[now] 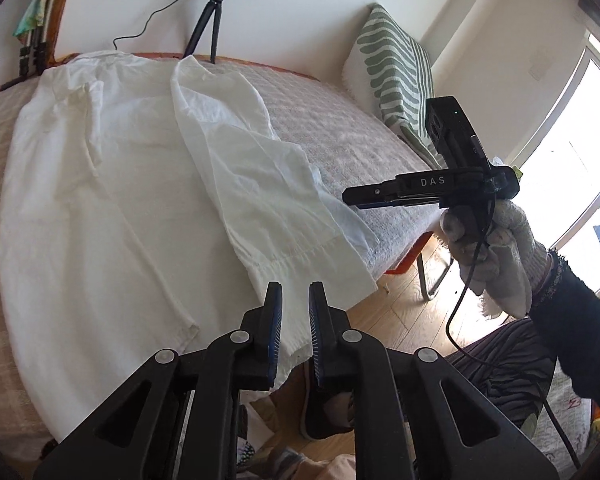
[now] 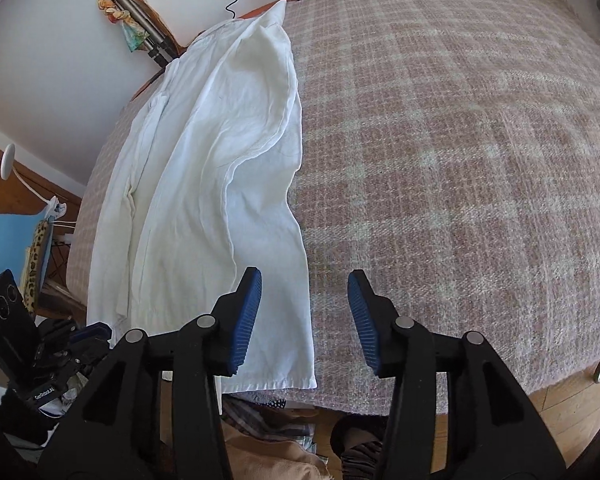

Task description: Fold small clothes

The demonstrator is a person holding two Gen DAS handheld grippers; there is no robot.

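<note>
Right wrist view: the white garment [image 2: 220,184] lies lengthwise on the bed [image 2: 460,160], its folded side's hem corner just left of the right claw [image 2: 304,312], which gapes empty. The left claw [image 1: 294,316] hovers slightly parted, holding nothing.

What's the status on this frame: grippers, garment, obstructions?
Left gripper open, narrow gap, empty. Right gripper open wide, empty. White garment partly folded on the checked blanket, hem at near edge. Nothing blocking.
</note>
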